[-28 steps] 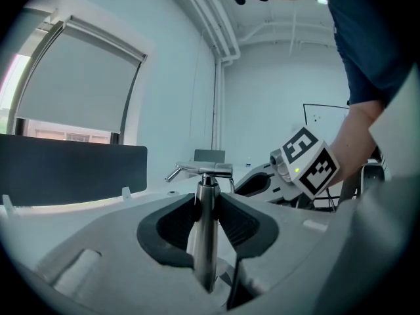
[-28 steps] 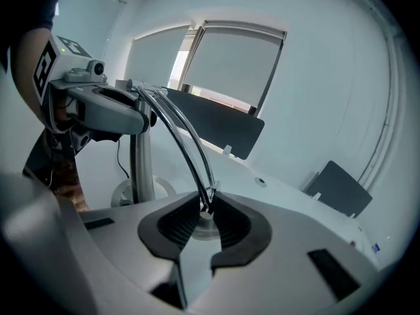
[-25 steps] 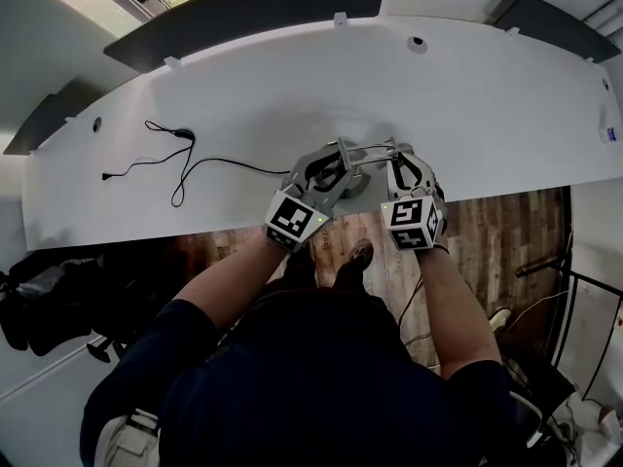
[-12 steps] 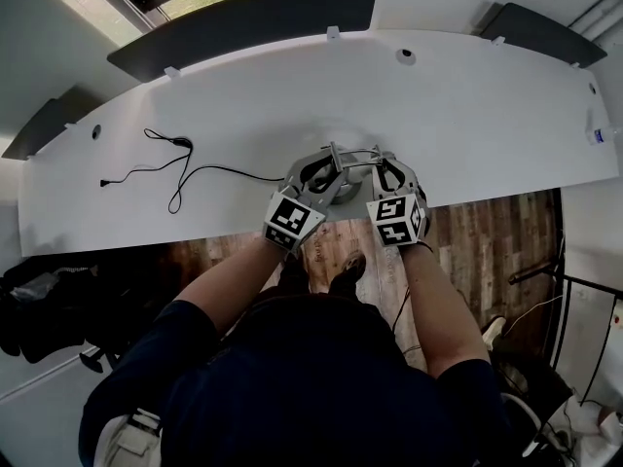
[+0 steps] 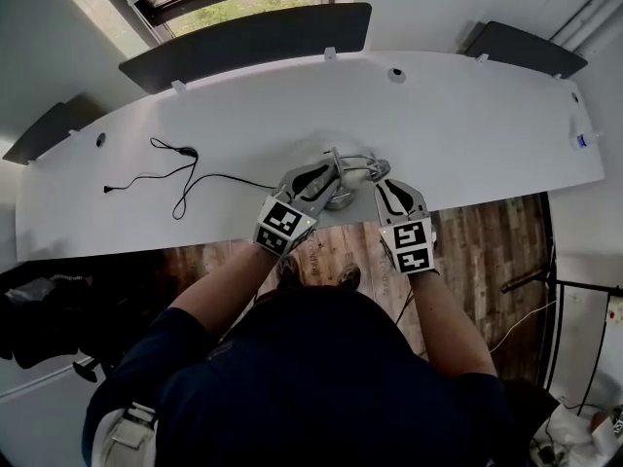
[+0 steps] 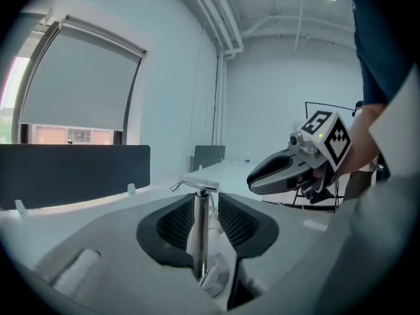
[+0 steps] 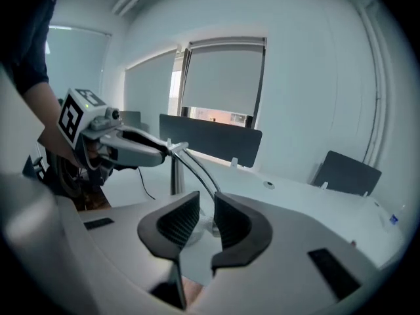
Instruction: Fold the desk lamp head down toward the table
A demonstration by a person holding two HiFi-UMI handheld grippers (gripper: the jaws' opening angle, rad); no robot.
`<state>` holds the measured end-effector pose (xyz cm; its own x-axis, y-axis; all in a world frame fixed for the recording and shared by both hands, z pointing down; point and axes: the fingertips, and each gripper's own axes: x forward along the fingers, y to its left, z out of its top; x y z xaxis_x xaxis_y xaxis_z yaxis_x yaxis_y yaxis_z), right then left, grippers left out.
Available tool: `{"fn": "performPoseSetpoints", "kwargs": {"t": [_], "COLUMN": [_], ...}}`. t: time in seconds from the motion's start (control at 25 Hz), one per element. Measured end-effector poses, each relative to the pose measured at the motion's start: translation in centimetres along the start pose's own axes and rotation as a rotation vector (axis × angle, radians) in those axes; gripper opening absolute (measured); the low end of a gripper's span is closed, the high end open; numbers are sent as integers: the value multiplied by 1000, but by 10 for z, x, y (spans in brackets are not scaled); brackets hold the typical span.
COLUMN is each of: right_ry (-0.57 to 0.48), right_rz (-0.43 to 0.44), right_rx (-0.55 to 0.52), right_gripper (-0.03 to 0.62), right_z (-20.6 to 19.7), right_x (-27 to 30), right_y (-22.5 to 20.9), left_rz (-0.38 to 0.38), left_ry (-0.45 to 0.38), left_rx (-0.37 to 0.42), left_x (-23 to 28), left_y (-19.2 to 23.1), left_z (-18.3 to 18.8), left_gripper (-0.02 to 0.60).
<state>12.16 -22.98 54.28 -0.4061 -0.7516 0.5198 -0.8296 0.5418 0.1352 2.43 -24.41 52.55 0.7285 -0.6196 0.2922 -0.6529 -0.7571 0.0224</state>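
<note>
A slim silver desk lamp (image 5: pixel 343 175) stands near the front edge of the white desk (image 5: pixel 487 125). Its upright post (image 6: pixel 200 231) rises between the pads of my left gripper (image 6: pixel 200 205), which is shut on it just under the top hinge (image 7: pixel 174 147). From that hinge the thin curved arm (image 7: pixel 197 172) bends down toward the table. My right gripper (image 5: pixel 387 187) hangs just right of the lamp and clear of it. Its jaws have just been opening and nothing is between them (image 7: pixel 207 205).
A black cable (image 5: pixel 180 168) lies looped on the desk to the left of the lamp. Dark divider panels (image 5: pixel 243 32) line the far edge. Wooden floor (image 5: pixel 487 232) shows below the near edge, right under both grippers.
The right gripper has come away from the lamp, back toward me and a little to the right. The left gripper still sits on the post.
</note>
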Motion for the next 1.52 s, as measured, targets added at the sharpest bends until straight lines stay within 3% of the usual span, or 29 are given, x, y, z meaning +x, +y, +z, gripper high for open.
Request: {"fn": "performPoseSetpoints", "kwargs": {"t": [0.28,0.4,0.6,0.8,1.52], "right_ry": [-213,-296,-421,-510,-509], "right_rz": [86,105,124,118,130], "right_rx": [212,256,284,260,213], "right_gripper": [62,55,28,11,9], "right_z": [78,101,130,143,142], "right_x": [-67,-89,-121,-140,-147], "right_y": [29,34,44,57,66], "left_rz": [-117,-129,-187,-217,-229], "left_ry": [-144,-179,-236,-268,-267], "left_rx": [-79,-105,-81,-86,-57], "left_x": [-60,-75,-93,-102,-108], "left_y": [-41,-49,-72,-91,-99], "left_z": [91,117,151,155,155], "left_gripper": [115,97,33,6,6]}}
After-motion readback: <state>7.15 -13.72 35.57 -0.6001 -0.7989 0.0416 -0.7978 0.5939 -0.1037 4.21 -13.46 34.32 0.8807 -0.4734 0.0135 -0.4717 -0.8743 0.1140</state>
